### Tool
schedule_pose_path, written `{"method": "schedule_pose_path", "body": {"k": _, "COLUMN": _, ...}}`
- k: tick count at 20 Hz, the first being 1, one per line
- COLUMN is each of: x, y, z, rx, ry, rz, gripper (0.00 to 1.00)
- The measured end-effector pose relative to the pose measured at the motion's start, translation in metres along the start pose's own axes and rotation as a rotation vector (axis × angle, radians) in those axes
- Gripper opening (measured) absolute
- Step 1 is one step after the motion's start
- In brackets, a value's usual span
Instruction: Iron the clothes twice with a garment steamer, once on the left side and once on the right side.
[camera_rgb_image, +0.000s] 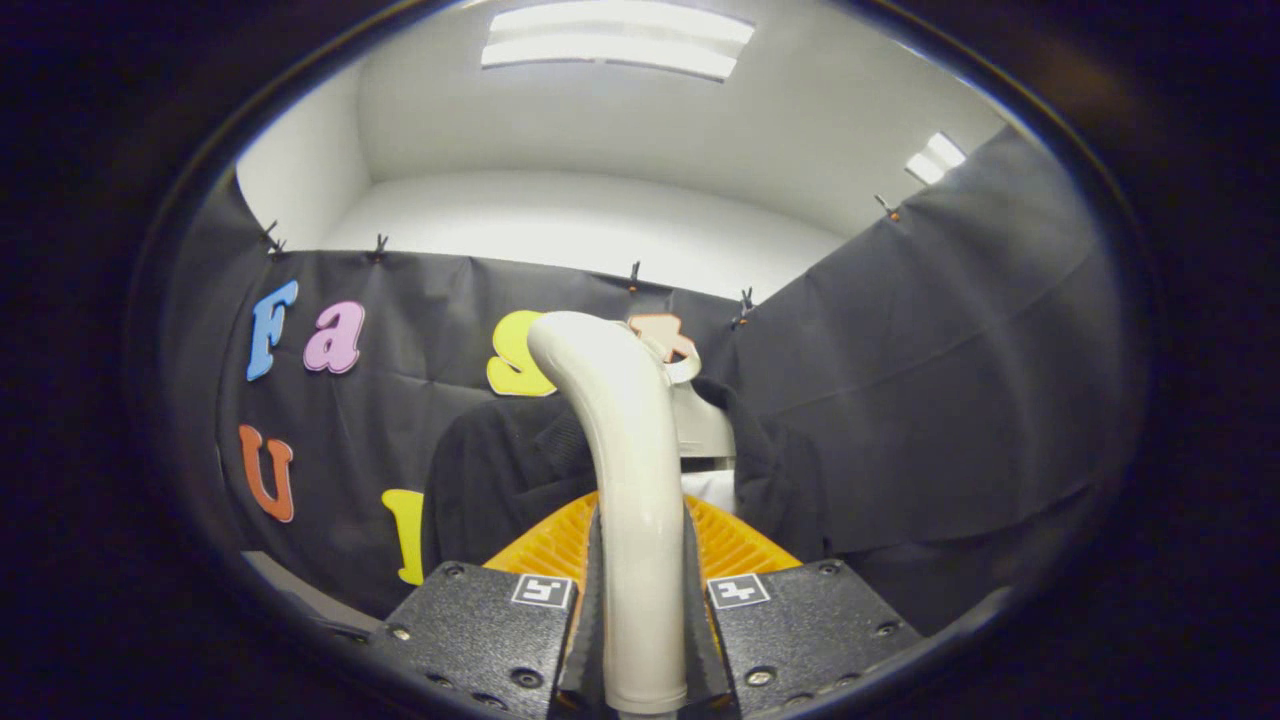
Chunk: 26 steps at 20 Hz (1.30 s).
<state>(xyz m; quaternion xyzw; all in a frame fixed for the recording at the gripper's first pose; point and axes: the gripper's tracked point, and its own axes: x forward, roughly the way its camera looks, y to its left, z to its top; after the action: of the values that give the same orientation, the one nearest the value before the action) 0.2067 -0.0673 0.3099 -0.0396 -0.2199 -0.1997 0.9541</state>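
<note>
My gripper (640, 560) is shut on the cream, curved handle of the garment steamer (620, 440), which rises between the fingers and bends away at its top. Beyond the fingers hangs a black garment (500, 470) on a pale hanger (690, 365), with a strip of white showing at its open front (712, 490). The steamer's head is hidden behind the handle, so I cannot tell whether it touches the cloth.
The booth's black cloth wall (950, 380) stands behind the garment and wraps round on the right. A white wall and ceiling lights (615, 40) show above it. A pale ledge (300, 590) runs low beside the left finger.
</note>
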Motion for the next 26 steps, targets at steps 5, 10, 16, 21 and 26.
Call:
{"method": "schedule_pose_path", "body": {"k": 5, "x": -0.003, "y": 0.021, "z": -0.023, "rx": -0.088, "ry": 0.006, "rz": 0.000, "gripper": 0.36}}
{"method": "schedule_pose_path", "body": {"k": 10, "x": -0.005, "y": 0.026, "z": -0.051, "rx": -0.104, "ry": 0.076, "rz": 0.003, "gripper": 0.36}}
{"method": "schedule_pose_path", "body": {"k": 16, "x": -0.024, "y": 0.025, "z": -0.079, "rx": -0.146, "ry": 0.117, "rz": 0.004, "gripper": 0.36}}
{"method": "schedule_pose_path", "body": {"k": 21, "x": -0.038, "y": 0.021, "z": -0.113, "rx": -0.198, "ry": 0.172, "rz": -0.024, "gripper": 0.36}}
{"method": "schedule_pose_path", "body": {"k": 26, "x": -0.055, "y": 0.014, "z": -0.147, "rx": -0.233, "ry": 0.232, "rz": -0.046, "gripper": 0.36}}
